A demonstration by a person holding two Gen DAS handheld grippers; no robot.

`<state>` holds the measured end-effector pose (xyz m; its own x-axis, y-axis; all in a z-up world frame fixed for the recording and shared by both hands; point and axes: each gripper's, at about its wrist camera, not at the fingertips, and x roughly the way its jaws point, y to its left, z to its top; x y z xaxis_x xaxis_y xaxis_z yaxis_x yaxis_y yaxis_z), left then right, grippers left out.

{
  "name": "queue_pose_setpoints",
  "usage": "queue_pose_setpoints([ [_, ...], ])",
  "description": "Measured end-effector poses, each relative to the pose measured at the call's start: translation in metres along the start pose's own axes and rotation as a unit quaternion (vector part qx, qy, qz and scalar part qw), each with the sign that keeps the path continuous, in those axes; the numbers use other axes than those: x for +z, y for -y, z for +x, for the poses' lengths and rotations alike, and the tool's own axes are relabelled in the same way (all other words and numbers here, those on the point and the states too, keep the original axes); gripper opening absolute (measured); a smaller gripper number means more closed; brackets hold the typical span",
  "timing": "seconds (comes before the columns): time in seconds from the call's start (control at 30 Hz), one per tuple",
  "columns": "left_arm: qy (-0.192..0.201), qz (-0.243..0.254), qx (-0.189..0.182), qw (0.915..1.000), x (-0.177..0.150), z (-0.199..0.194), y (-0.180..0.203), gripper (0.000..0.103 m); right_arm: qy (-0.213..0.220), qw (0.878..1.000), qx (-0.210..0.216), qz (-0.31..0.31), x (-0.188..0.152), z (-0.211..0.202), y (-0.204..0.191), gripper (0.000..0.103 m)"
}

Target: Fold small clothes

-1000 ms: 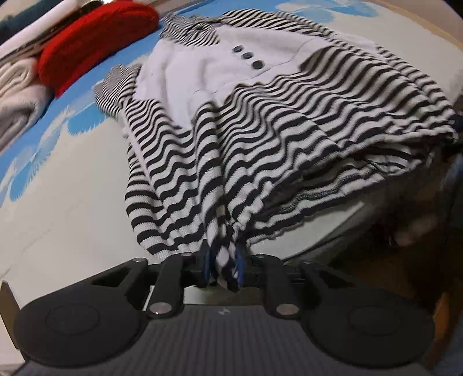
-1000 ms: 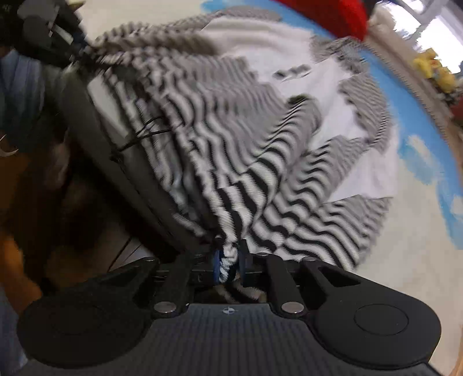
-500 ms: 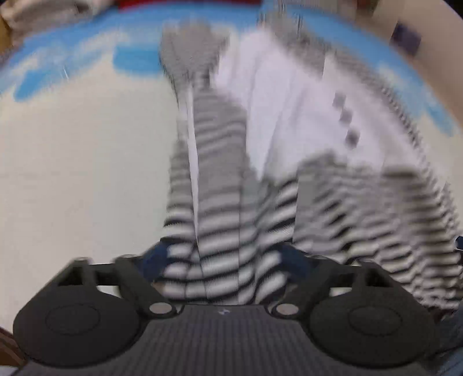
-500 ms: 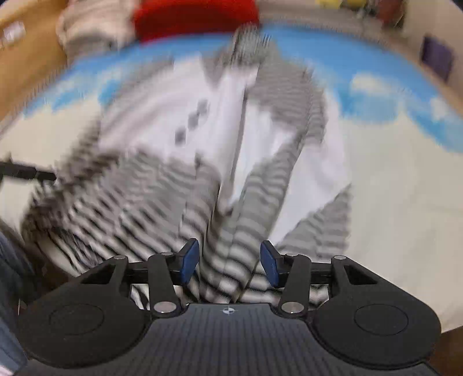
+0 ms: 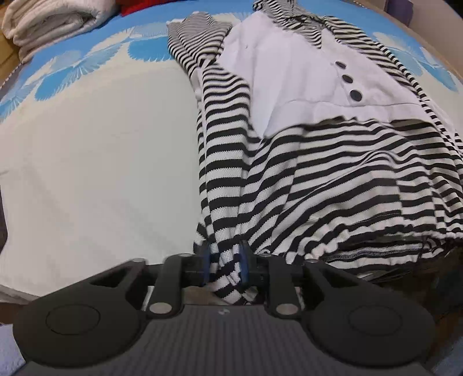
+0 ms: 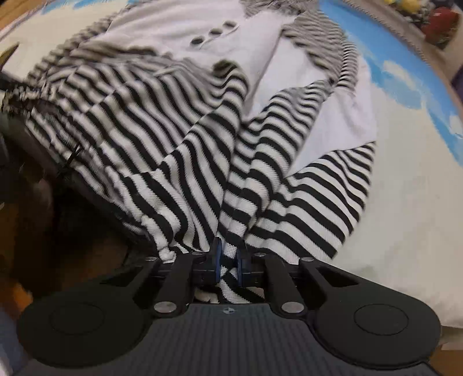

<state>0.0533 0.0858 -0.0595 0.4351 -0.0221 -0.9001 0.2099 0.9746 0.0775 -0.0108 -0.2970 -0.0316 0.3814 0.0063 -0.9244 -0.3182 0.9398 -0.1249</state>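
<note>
Fingers of the left gripper [image 5: 224, 261] are closing, with a bunched fold of the striped dress [image 5: 303, 162] between their blue pads [image 5: 206, 260]; the cloth fills the gap and the pads press on it from both sides. From that pinch the dress runs away ahead of the fingers across the bed [image 5: 95, 162], its black and white skirt nearest them and its plain white bodice farther off. Three dark buttons [image 5: 347, 78] sit in a slanted row on the bodice, ahead and to the right of the left fingers. One striped sleeve [image 5: 196, 43] lies at the far end, ahead and slightly left. Well beyond the fingers to the left, folded white towels [image 5: 49, 23] rest at the bed's far corner, on the blue patterned part of the cover.

Fingers of the right gripper [image 6: 228, 261] are closing too, and a gathered piece of the same dress's hem [image 6: 231, 228] is clamped between them. Striped skirt fans out ahead of these fingers to both sides, and its left part hangs over the bed's edge. The white bodice lies farther ahead, with the buttons [image 6: 215, 31] up and to the left, blurred. To the right of the right fingers the pale bed cover [image 6: 411, 202] lies bare.
</note>
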Motion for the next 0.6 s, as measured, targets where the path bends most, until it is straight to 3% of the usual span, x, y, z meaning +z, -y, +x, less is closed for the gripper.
queue_pose_setpoints([
  [0.03, 0.002, -0.001, -0.009, 1.0000, 0.004, -0.004, -0.001, 0.055, 0.003, 1.000, 0.003, -0.002, 0.002, -0.006, -0.001, 0.032],
  [0.07, 0.009, -0.006, -0.019, 0.9998, 0.009, -0.010, -0.004, 0.062, 0.008, 1.000, 0.012, -0.003, 0.006, -0.013, 0.001, 0.040],
  [0.13, 0.037, -0.020, -0.027, 0.9988, 0.023, -0.022, -0.015, 0.087, 0.052, 0.998, 0.031, 0.008, 0.016, -0.043, 0.015, 0.059],
  [0.27, 0.099, -0.064, -0.030, 0.9926, 0.072, -0.034, -0.029, 0.093, 0.136, 0.988, 0.023, 0.068, 0.052, -0.081, 0.062, 0.067],
  [0.4, 0.135, -0.132, -0.011, 0.9820, 0.138, -0.005, -0.043, 0.093, 0.232, 0.966, -0.034, 0.106, 0.117, -0.070, 0.103, 0.068],
  [0.5, 0.138, -0.171, 0.003, 0.9756, 0.173, 0.033, -0.053, 0.093, 0.247, 0.961, -0.047, 0.113, 0.173, -0.033, 0.116, 0.067],
  [0.6, 0.113, -0.204, -0.019, 0.9723, 0.184, 0.067, -0.067, 0.093, 0.234, 0.961, -0.051, 0.136, 0.232, 0.013, 0.132, 0.067],
])
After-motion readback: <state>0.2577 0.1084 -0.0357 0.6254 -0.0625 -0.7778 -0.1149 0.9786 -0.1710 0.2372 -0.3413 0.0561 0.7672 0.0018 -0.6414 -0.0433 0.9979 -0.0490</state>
